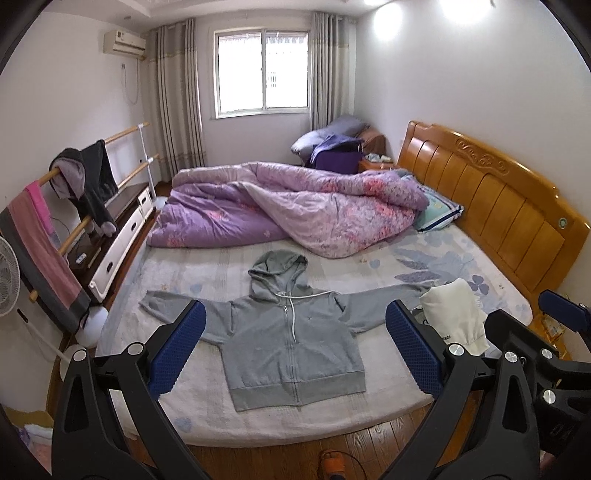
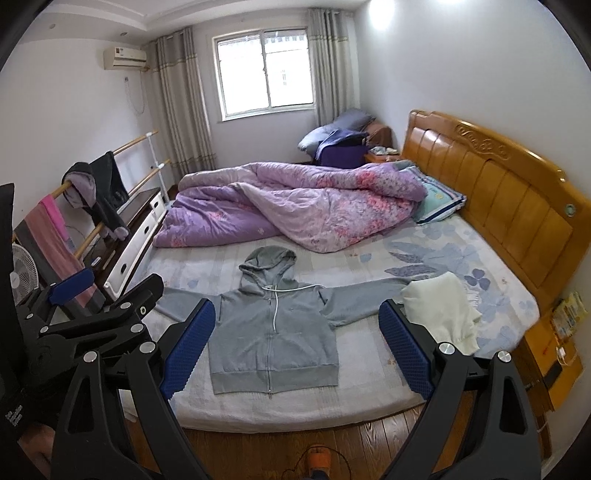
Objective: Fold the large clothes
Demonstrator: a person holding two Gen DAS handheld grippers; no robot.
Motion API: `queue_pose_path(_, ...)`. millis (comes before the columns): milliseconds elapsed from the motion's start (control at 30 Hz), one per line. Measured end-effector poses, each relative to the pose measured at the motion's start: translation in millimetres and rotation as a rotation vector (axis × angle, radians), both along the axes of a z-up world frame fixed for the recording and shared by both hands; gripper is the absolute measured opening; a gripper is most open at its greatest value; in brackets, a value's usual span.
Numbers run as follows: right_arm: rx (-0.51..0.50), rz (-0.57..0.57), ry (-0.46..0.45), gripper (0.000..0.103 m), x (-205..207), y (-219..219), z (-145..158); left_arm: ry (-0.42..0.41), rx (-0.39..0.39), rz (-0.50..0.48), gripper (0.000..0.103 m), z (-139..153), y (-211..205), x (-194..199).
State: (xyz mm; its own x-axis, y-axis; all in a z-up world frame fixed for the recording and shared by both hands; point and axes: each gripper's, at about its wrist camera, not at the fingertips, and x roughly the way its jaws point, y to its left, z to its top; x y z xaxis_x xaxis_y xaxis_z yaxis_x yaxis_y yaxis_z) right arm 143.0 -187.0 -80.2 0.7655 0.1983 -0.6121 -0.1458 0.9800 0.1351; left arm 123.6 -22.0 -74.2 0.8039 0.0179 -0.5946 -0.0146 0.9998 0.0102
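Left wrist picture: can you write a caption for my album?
Open left gripper above a grey hoodie spread flat on the bed, sleeves out.

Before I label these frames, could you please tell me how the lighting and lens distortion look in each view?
Left wrist view: strong fisheye bending with dark corner vignette; ceiling light glare top right; window blown out; grey hoodie sharp. Right wrist view: same barrel distortion curving the headboard; window overexposed; hoodie evenly lit, no hard shadows.
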Motion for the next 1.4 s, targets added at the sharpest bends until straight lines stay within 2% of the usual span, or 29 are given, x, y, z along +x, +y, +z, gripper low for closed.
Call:
queue_pose_path(33, 0.002, 0.017, 0.009, 0.087, 14, -2, -4, 0.023, -0.002, 0.013, 0.098, -4, -1, 22)
queue_pose_path(167, 0.001, 0.078, 0.036, 0.087, 61, -8, -20, 0.088, 0.015, 0.05, 0.098, -23, -9, 70)
queue_pose_path(233, 0.012, 0.111, 0.072, 0.087, 87, -7, -29, 0.143, -0.003, 0.075, 0.098, -35, -7, 95)
queue_pose_path(333, 0.013, 0.165, 0.122, 0.087, 121, 1, -47, 0.201, -0.057, 0.123, 0.098, -53, 10, 123)
queue_pose_path(533, 0.03, 0.229, 0.234, 0.087, 175, 34, -91, 0.29, -0.109, 0.205, 0.098, -96, 60, 162)
queue_pose_path(733, 0.021, 0.272, 0.342, 0.087, 222, 96, -148, 0.362, -0.249, 0.331, 0.098, -158, 159, 195)
queue_pose_path(867, 0.005, 0.277, 0.403, 0.086, 255, 143, -194, 0.378, -0.379, 0.418, 0.098, -207, 249, 219)
queue_pose_path(967, -0.011, 0.267, 0.448, 0.086, 285, 190, -237, 0.402, -0.42, 0.497, 0.098, -245, 320, 242)
queue_pose_path(1133, 0.014, 0.272, 0.574, 0.054, 329, 260, -305, 0.456, -0.455, 0.569, 0.098, -314, 423, 281)
queue_pose_path(1200, 0.022, 0.285, 0.612, 0.036, 344, 285, -330, 0.484, -0.478, 0.611, 0.098, -347, 469, 295)
queue_pose_path(1267, 0.024, 0.296, 0.639, 0.029, 356, 307, -351, 0.492, -0.496, 0.642, 0.098, -373, 502, 306)
queue_pose_path(1400, 0.0, 0.29, 0.673, 0.026, 372, 338, -389, 0.512, -0.532, 0.701, 0.098, -429, 561, 330)
